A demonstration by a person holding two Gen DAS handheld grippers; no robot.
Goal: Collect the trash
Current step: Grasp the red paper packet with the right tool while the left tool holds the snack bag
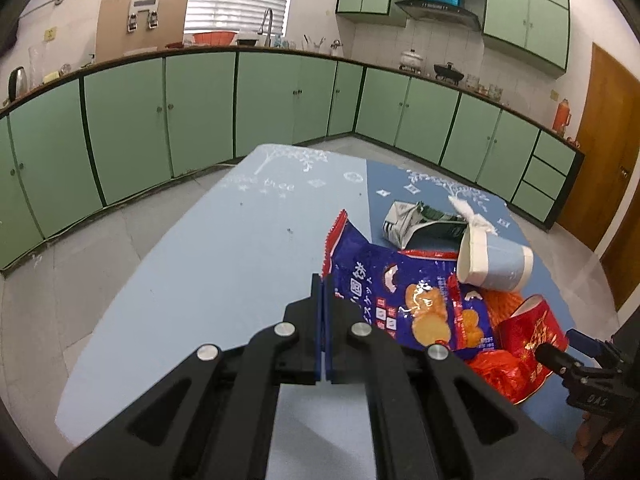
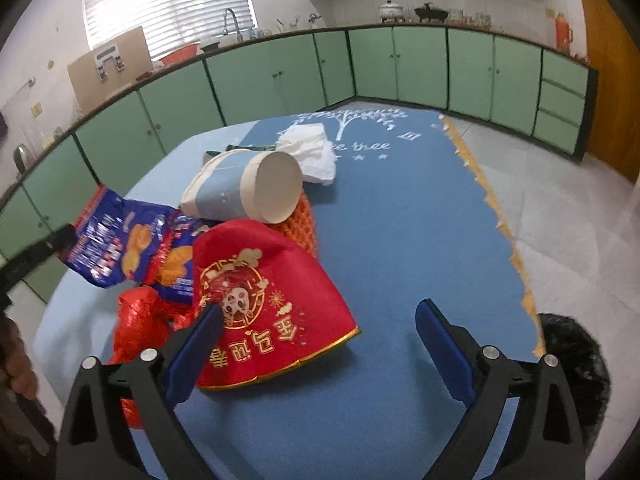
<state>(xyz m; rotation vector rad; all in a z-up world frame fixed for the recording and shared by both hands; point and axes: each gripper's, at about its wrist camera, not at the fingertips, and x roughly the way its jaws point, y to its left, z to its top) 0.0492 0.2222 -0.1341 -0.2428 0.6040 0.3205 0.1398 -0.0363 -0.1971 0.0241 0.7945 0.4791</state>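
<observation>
Blue bench [image 2: 400, 216] carries trash: left claw [image 1: 322, 280] clenched on wrapper [image 1: 404, 292]; right claw [image 2: 318, 320] released, cup [image 2: 248, 186] at 12 o'clock.

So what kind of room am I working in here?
A home kitchen, most likely: green base cabinets run along the walls, a faucet stands below the window blinds, and a range hood hangs above pots on the counter.
</observation>
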